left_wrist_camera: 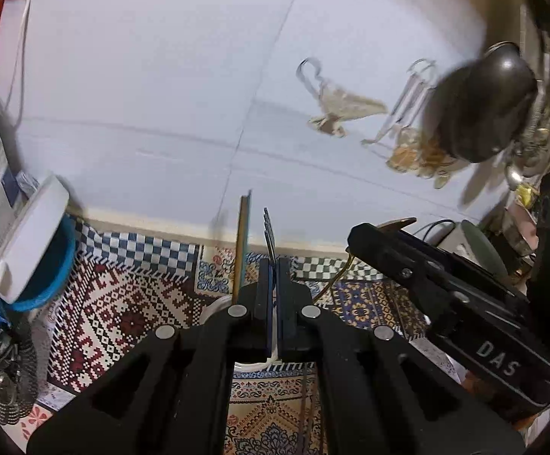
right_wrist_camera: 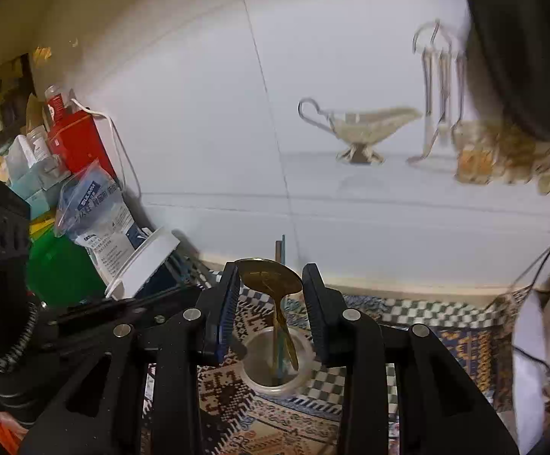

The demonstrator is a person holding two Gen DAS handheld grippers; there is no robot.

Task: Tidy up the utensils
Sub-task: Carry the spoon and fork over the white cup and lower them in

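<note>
1. While the right tongs (right_wrist_camera: 269, 269) are squeezing a shiny gold spoon (right_wrist_camera: 271, 278) by the sides of its round bowl, the spoon's thin, curvy handle is reaching down into a cup (right_wrist_camera: 271, 388).
2. The cup is round with a pale, see-through rim, and it is sitting on a woven cloth (right_wrist_camera: 229, 394) full of little squares, checks and flower shapes in red, blue and cream.
3. Two straight, skinny sticks (right_wrist_camera: 283, 246) are standing in the cup beside the spoon handle, one brownish and one blue-green.
4. The left tongs (left_wrist_camera: 273, 261) are pressed all the way closed, and they look to be pinching a thin dark fork (left_wrist_camera: 269, 227), with its pointy prongs poking up above the pads.
5. Both tongs are made of hard black plastic with silver round pins, and their pads are dark blue and ridged.
6. Behind everything, a smooth white tiled wall (right_wrist_camera: 199, 113) is showing, and a glassy sauce boat (right_wrist_camera: 365, 129) with a looped handle is looking blurry.
</note>
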